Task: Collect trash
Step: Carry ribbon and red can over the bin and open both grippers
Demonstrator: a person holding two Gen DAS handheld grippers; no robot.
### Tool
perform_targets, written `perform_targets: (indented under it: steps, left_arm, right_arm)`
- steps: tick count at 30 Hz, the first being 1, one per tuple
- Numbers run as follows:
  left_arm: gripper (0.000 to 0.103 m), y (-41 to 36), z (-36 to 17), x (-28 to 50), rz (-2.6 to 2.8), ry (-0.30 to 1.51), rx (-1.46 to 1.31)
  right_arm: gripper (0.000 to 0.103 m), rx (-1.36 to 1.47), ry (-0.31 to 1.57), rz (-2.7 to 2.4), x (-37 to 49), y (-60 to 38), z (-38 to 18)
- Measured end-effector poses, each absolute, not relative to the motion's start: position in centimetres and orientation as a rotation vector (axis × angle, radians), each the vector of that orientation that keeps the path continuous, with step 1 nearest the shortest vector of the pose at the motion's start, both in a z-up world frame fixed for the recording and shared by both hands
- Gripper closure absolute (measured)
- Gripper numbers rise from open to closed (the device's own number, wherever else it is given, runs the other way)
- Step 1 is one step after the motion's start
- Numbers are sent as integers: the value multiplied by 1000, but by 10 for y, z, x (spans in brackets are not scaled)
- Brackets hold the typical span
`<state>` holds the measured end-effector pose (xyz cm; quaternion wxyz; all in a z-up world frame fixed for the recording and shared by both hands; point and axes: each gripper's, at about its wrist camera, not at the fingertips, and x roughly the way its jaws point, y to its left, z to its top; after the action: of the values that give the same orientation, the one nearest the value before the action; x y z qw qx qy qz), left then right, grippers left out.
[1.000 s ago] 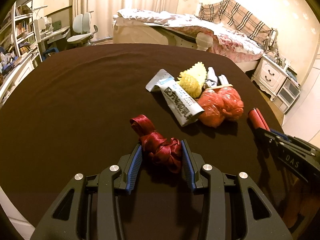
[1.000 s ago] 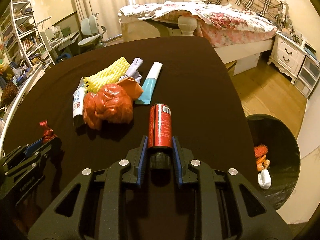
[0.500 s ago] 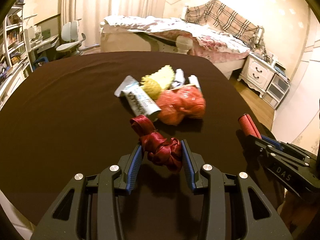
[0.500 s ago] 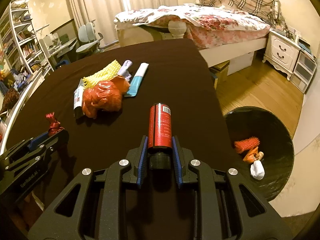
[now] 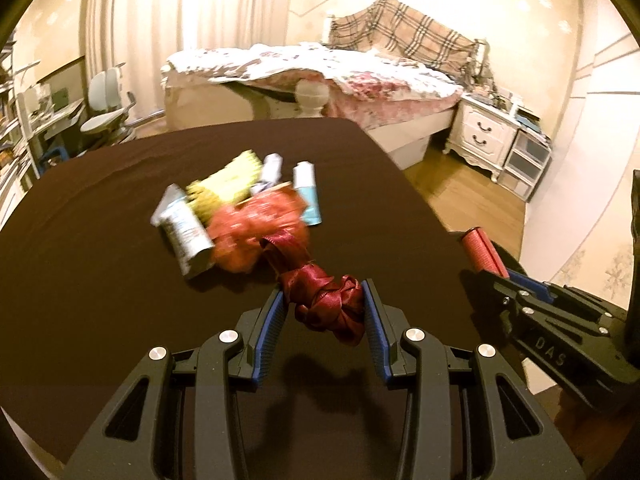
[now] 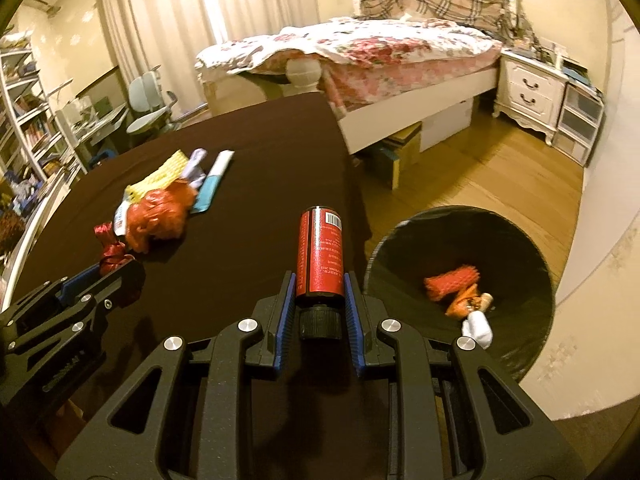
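My left gripper is shut on a crumpled dark red ribbon and holds it above the dark brown table. It also shows in the right wrist view. My right gripper is shut on a red bottle with a black cap, near the table's right edge; the bottle shows in the left wrist view. A black trash bin stands on the floor to the right, with orange and white trash inside.
A pile of trash lies mid-table: a red plastic bag, yellow foam net, white wrapper and a blue-white tube. A bed, a nightstand and wooden floor lie beyond.
Both grippers have moved right with their loads. The trash pile has slid left in both views, and the bin has come further into the right wrist view.
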<state>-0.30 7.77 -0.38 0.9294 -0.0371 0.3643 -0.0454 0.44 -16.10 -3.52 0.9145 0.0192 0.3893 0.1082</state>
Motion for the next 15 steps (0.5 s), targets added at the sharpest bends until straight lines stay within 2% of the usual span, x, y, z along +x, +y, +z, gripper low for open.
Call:
perform_targets:
  steps: [15]
  left_arm:
    - [63, -1, 1, 20, -219, 723, 0]
  right_arm:
    - [80, 108, 774, 58, 15, -239, -35]
